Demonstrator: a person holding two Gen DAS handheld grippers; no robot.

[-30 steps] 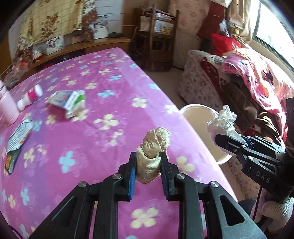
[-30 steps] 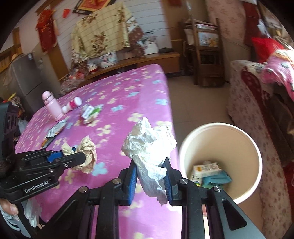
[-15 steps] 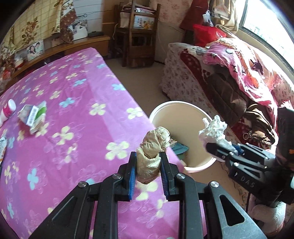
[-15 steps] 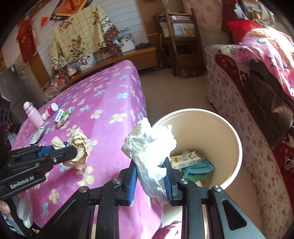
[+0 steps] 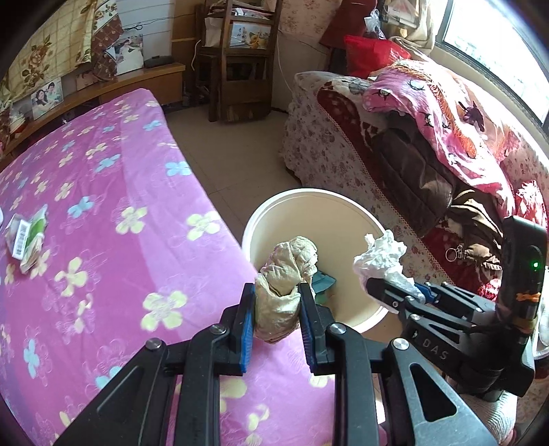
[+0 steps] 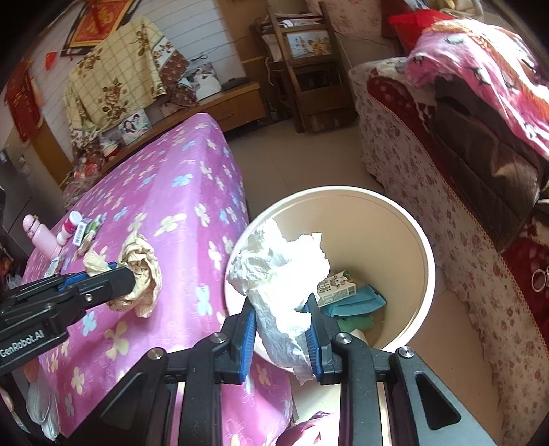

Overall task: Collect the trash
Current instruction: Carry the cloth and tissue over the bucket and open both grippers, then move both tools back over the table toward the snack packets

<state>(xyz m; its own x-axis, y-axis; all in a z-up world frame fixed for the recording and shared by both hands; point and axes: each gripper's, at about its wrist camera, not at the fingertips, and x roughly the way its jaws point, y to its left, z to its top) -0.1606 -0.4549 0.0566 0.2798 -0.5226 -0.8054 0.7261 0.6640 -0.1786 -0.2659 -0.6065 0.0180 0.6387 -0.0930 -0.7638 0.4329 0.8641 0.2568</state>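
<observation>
Crumpled paper wads, one clamped in each pair of tongs, beside the bin.
A tan wad is pinched low by the left tongs at the table edge; a white wad is gripped by the right tongs over the bin. Both look light, soft and crushable, with long axes running up out of the jaws.

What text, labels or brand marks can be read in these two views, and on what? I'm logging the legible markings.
"DAS": on the body of the right tool, seen in the left wrist view.
"GenRobot.AI": on the body of the left tool, seen in the right wrist view.
Carton in the bin: print too small to read.
Green packet on the pink cloth: barcode only, unreadable.
Red wall hanging: gold characters, blurred.
</observation>
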